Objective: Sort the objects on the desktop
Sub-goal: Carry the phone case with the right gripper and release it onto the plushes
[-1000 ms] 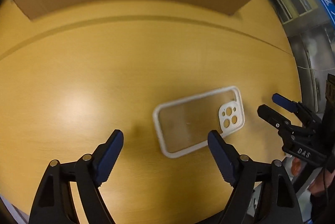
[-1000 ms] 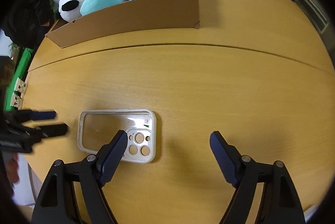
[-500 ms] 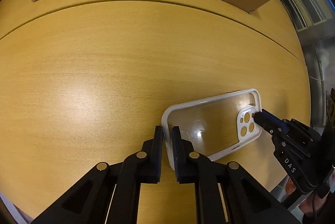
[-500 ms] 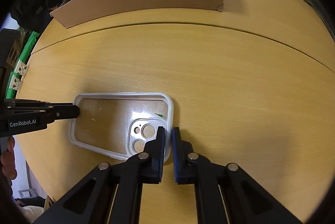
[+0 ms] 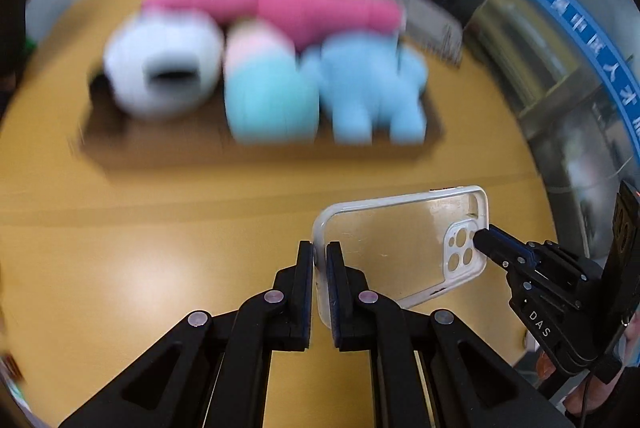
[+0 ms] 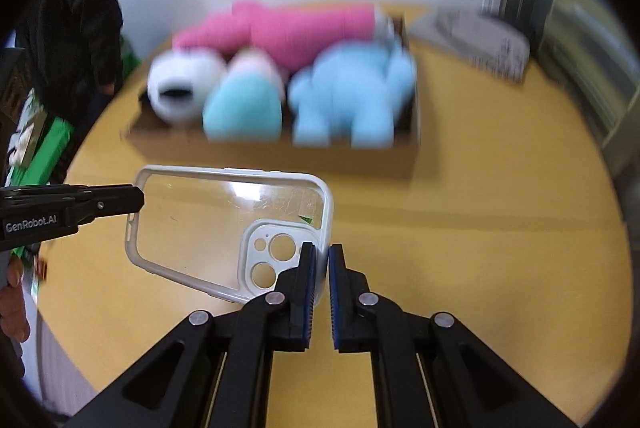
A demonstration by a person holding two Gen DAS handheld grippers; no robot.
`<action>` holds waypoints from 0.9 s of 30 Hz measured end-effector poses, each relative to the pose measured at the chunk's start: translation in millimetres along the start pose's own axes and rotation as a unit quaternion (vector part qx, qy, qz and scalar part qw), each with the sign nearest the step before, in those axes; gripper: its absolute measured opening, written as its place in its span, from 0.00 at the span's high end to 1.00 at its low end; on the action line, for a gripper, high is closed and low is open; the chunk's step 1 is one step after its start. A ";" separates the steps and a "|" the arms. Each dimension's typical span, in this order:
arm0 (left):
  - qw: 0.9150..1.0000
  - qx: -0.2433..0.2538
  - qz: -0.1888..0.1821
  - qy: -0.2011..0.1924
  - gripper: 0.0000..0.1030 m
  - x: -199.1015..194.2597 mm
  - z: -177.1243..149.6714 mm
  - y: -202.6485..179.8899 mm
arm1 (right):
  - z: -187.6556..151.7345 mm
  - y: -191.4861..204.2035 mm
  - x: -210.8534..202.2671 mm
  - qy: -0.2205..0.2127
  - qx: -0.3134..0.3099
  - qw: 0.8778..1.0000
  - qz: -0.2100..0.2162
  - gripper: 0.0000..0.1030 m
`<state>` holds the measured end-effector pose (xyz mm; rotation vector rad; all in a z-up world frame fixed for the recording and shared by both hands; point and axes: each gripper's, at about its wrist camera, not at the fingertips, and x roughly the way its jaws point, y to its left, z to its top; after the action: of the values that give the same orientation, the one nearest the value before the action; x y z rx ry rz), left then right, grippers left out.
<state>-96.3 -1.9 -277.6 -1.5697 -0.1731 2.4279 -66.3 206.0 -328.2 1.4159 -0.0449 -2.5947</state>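
A clear phone case [image 5: 394,248] with a white rim hangs in the air above the wooden table [image 5: 120,236], held flat between both grippers. My left gripper [image 5: 319,260] is shut on the rim at its plain end. My right gripper [image 6: 322,264] is shut on the rim beside the camera cut-outs of the case [image 6: 224,224]. In the left wrist view the right gripper [image 5: 482,238] comes in from the right; in the right wrist view the left gripper [image 6: 138,200] comes in from the left.
A shallow cardboard box [image 6: 360,156] lies across the far side of the table, filled with plush toys: pink, white, teal [image 5: 268,104] and light blue [image 6: 348,96]. A grey folded cloth [image 6: 484,48] lies at the far right. The background is blurred.
Both grippers closed on opposite ends of the phone case while it lay on the table. They have since lifted it off the surface, and the box of toys has come into view.
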 end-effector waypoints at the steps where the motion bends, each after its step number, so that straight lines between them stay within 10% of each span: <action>1: 1.000 0.009 0.002 -0.014 0.93 -8.5 17.0 2.8 | 18.1 2.8 -3.8 -0.012 0.000 1.000 -0.003 0.94; 12: 0.999 0.045 0.015 -0.017 0.93 41.3 180.3 69.6 | 175.5 9.1 56.5 -0.011 0.009 1.000 -0.018 0.94; 23: 0.997 0.040 0.018 0.060 0.90 144.1 213.7 84.8 | 180.2 -22.6 163.5 0.070 0.017 0.997 -0.037 0.92; 27: 0.998 0.029 0.038 0.047 0.29 140.3 212.1 87.3 | 178.8 -27.2 162.9 0.060 0.025 0.997 -0.028 0.79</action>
<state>-356.3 -41.5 -333.4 -1.6888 -0.0256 2.3846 -305.9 192.9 -369.3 1.6100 -0.0534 -2.5643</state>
